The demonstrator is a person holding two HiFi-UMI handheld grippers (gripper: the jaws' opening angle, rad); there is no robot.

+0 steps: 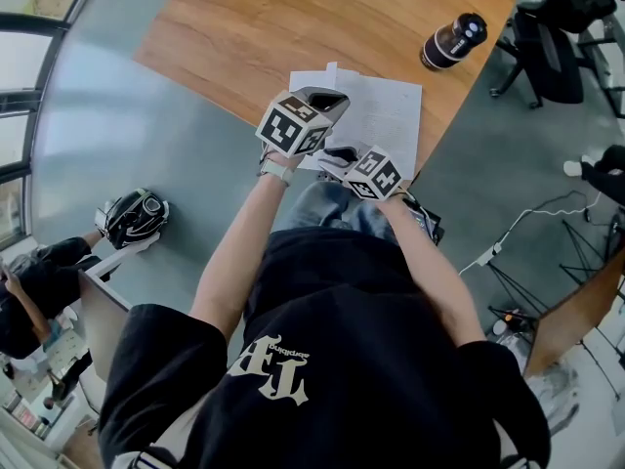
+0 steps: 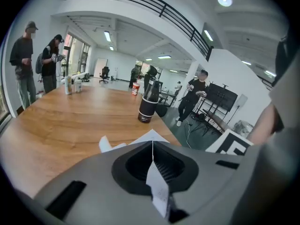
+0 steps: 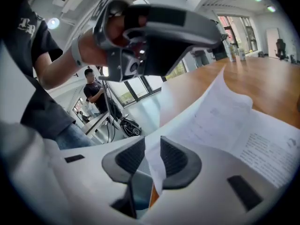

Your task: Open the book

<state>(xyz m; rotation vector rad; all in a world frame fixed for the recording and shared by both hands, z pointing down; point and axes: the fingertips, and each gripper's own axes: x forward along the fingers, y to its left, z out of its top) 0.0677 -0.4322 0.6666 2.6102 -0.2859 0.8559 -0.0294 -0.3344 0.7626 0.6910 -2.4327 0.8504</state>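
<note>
Over the near edge of the table, we hold both grippers close together above the book [image 1: 389, 115]. Our left gripper [image 2: 152, 146] has its jaws pressed together on one thin white page [image 2: 157, 187], which stands edge-on between the pads. Our right gripper [image 3: 151, 149], just beside it and lower, is closed on a white sheet [image 3: 155, 167] that runs on out of the jaws into the printed leaves beyond. The book itself lies spread on the wooden table [image 1: 244, 37], white pages up, at the edge nearest us. Farther along the tabletop a dark bottle [image 1: 454, 40] stands upright, well apart from the book. Beyond it we see an open office floor, a black chair [image 1: 555, 29], and several people standing round the table's far end.
</note>
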